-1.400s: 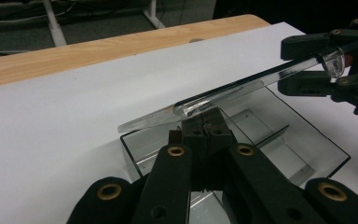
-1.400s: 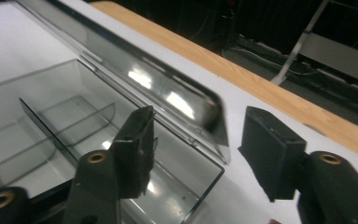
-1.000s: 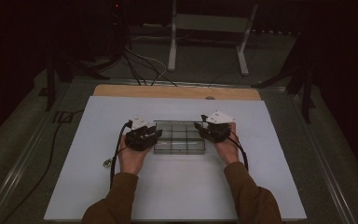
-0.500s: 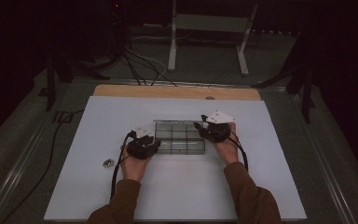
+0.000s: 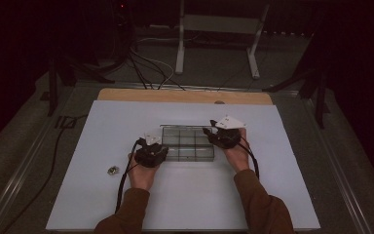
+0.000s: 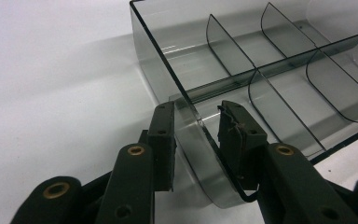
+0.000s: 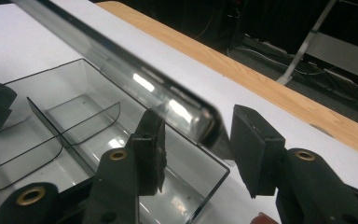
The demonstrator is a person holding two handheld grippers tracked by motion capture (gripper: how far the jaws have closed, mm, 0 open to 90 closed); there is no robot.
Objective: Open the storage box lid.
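My left claw (image 6: pixel 196 135) has dropped and been closing astride the smoky clear plastic divider box's (image 6: pixel 261 74) near corner wall, pads not yet clamped; right claw (image 7: pixel 196 149) stands apart around the far corner.

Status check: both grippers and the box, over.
Left gripper straddles the near corner wall of the clear smoky-grey plastic divider box, jaws just closing. Right gripper straddles its lid's corner, grip unconfirmed. Small metal piece lies apart.

Brown sleeves on both forearms; left gripper (image 5: pixel 157 147) and right gripper (image 5: pixel 213 135) black, brass-ringed screw holes on jaw links, black cables trailing; pale three-cornered plate (image 5: pixel 229 123) atop right gripper
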